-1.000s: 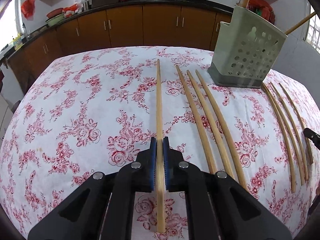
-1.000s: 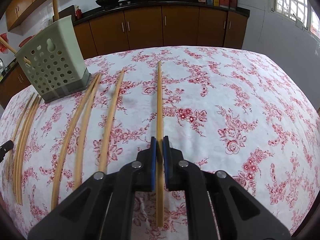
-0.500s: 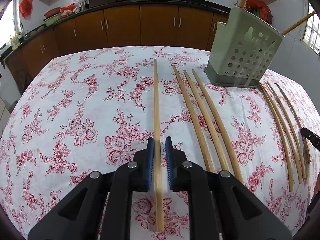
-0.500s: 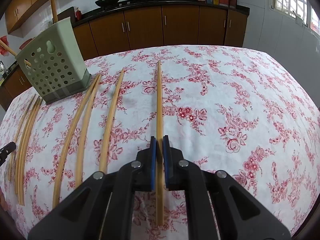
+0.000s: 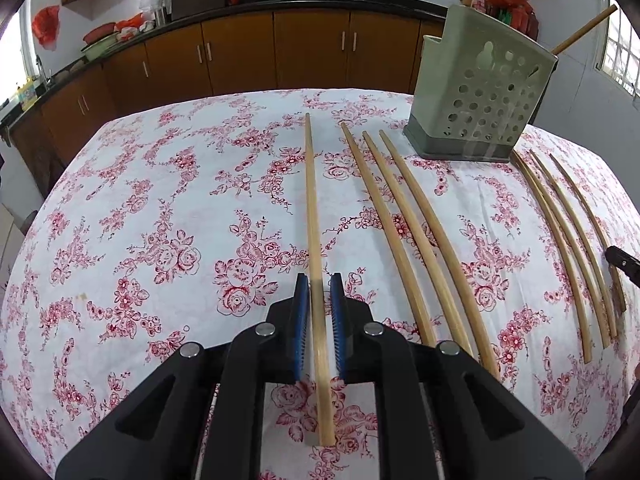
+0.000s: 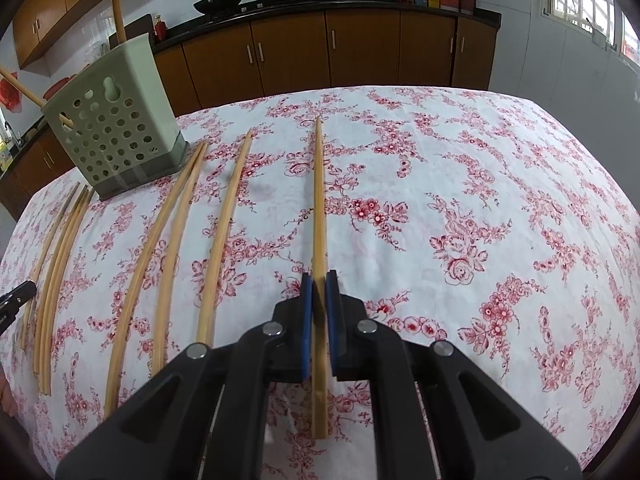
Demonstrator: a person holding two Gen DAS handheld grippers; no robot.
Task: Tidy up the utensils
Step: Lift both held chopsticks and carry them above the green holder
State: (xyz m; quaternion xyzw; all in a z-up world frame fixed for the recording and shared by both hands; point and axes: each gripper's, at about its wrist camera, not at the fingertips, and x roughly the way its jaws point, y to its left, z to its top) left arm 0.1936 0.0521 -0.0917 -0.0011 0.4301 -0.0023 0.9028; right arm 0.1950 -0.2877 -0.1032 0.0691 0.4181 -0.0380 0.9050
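Observation:
A long wooden chopstick (image 5: pixel 311 200) lies on the floral tablecloth and runs between the pads of my left gripper (image 5: pixel 320 280). The jaws are closing, but a thin gap still shows on each side of the stick. My right gripper (image 6: pixel 319 278) is shut on another chopstick (image 6: pixel 319 200) near its close end. A grey-green perforated utensil holder (image 5: pixel 480 96) (image 6: pixel 116 128) stands at the far side with two sticks poking out of it. Three loose chopsticks (image 5: pixel 400 216) (image 6: pixel 176 240) lie between my held sticks and the holder.
Three more chopsticks (image 5: pixel 568 232) (image 6: pixel 60 248) lie beyond the holder. The other gripper's tip shows at the frame edge in each view (image 5: pixel 622 262) (image 6: pixel 16 298). The tablecloth (image 5: pixel 160 200) covers the whole table. Brown cabinets (image 5: pixel 280 52) stand behind it.
My left jaws, tight on the chopstick a second ago, have parted slightly from it. The right gripper and its chopstick have barely moved.

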